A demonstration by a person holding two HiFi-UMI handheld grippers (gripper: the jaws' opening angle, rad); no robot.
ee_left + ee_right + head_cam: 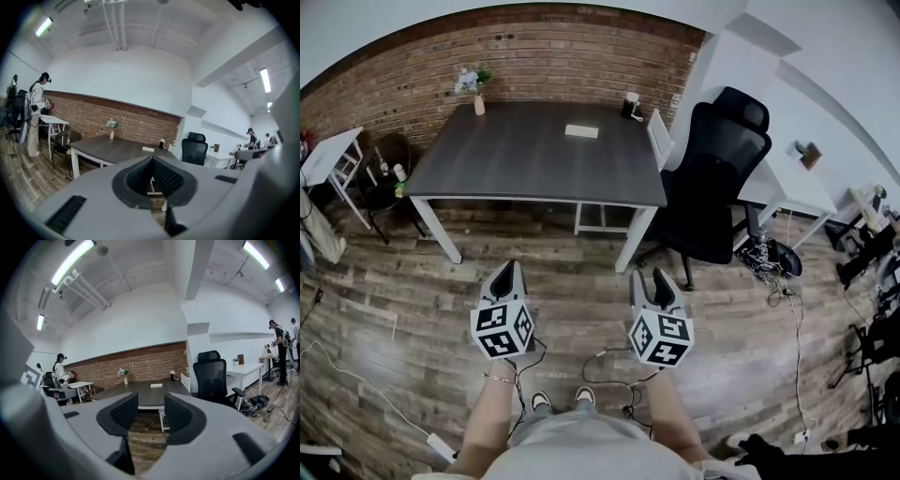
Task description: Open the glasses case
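A flat white glasses case [581, 131] lies on the far part of the dark table [525, 169], well ahead of both grippers. It shows small in the left gripper view [148, 149] and in the right gripper view [156, 385]. My left gripper [508, 274] hangs over the wood floor with its jaws shut and nothing between them; its tips meet [152, 161]. My right gripper [650, 281] is beside it, open, with a bare gap between its pads [151, 408]. Both point at the table from a distance.
A black office chair [717, 178] stands at the table's right corner, with a white chair [659, 138] against that side. A flower vase [476, 94] and a dark cup [630, 106] sit at the table's back. Cables [605, 366] run over the floor. A person [35, 112] stands far left.
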